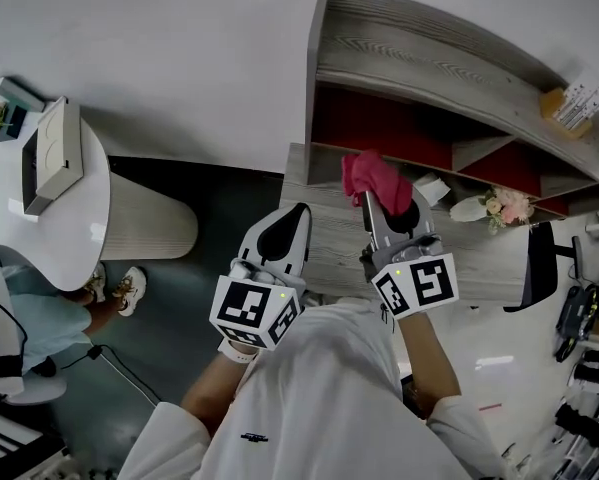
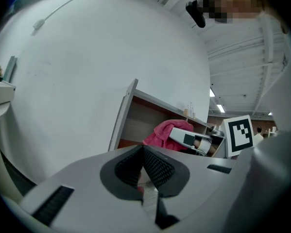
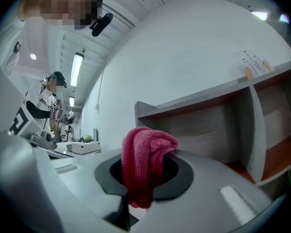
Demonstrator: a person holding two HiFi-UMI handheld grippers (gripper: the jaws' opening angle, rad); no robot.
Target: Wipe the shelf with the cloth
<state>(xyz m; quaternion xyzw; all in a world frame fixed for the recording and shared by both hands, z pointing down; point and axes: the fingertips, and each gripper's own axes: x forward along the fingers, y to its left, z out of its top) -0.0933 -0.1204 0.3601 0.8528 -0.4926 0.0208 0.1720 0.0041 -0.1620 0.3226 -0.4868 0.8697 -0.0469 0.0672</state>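
Nearest to us is the person's white top [image 1: 319,398], with both grippers held just ahead of it. We find the left gripper [image 2: 143,147] with jaws together and nothing between them, its tip over the left end of the lower board [image 1: 324,233]. The right gripper [image 1: 391,218] stands just beside it, jaws clamped on the cloth [image 1: 375,176].

Right of the cloth, on the same board, we note a small white card [image 1: 432,188], a pale dish [image 1: 469,209] and a bunch of flowers [image 1: 507,206]. The card lies nearest the cloth.

The cloth is pink-red and knitted-looking, bunched and folded over the jaw tips. It sits over the board in front of the red back panel [image 1: 379,128]. Whether it touches the board we cannot tell.

The shelf [image 1: 439,63] is grey wood-grain against a white wall [image 1: 179,48]. Well apart at left, a round white table [image 1: 79,238] carries a white box [image 1: 51,153]. The floor [image 1: 229,228] is dark.
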